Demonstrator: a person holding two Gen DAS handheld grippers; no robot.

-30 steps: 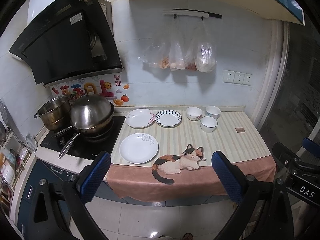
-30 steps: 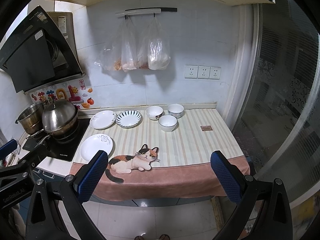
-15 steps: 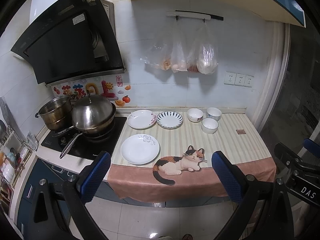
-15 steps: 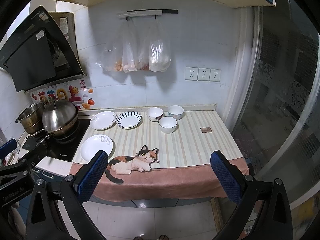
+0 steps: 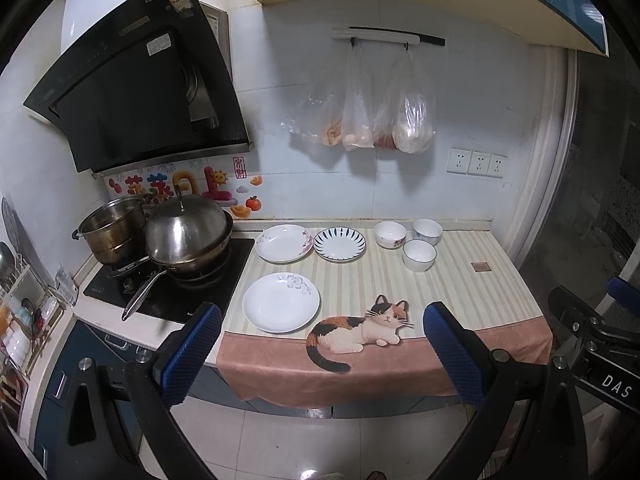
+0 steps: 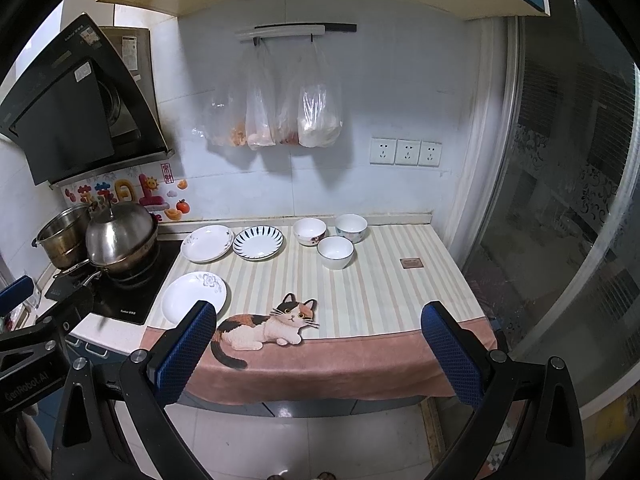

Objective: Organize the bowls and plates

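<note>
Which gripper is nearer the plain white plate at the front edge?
Left. The left gripper faces the front white plate almost head-on; the right gripper sits further right of it, both off the counter.

Counter, striped cat cloth, 3 plates, 3 bowls

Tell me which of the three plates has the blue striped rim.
The blue-striped plate, back row beside the bowls. The other two plates are white with floral prints.
</note>
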